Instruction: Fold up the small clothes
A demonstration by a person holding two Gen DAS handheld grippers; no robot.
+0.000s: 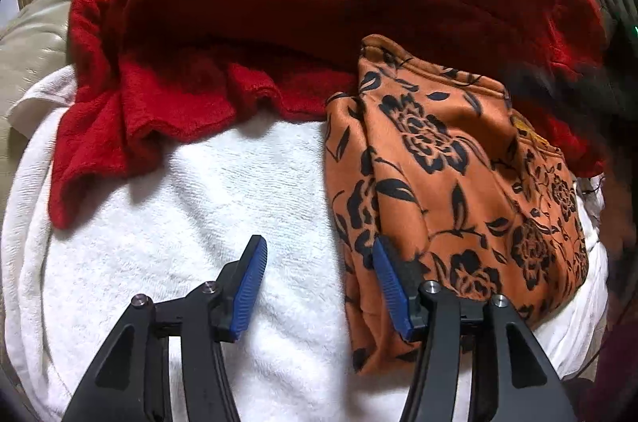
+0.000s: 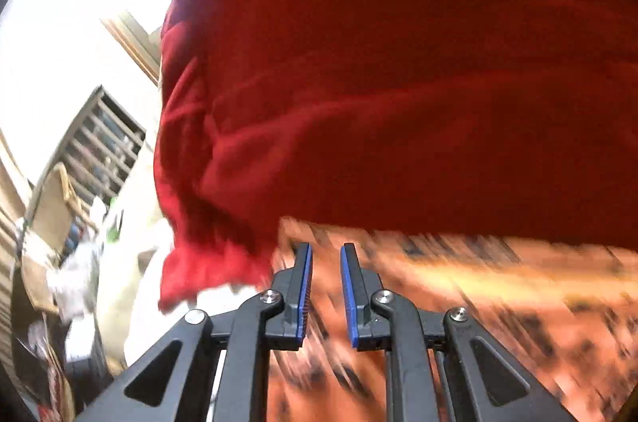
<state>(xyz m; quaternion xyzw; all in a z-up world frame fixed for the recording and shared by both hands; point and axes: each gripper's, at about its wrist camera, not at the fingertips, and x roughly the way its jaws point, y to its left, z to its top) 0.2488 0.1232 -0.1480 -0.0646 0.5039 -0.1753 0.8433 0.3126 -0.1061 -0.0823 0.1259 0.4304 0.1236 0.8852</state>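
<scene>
a crumpled deep red knitted garment (image 1: pixel 303 3) is lying heaped across the far side of a white terry towel (image 1: pixel 191 222), which is covering a beige cushion (image 1: pixel 36 47). a folded orange cloth with black flower print (image 1: pixel 458 190) is resting on the towel's right part, touching the red garment's edge. the left gripper (image 1: pixel 319 262) is hovering with its jaws apart, nothing between them, its right blue pad (image 1: pixel 388 286) against the orange cloth's left edge. the right gripper (image 2: pixel 326 254), over blurred orange cloth, is showing a narrow empty gap between its jaws.
</scene>
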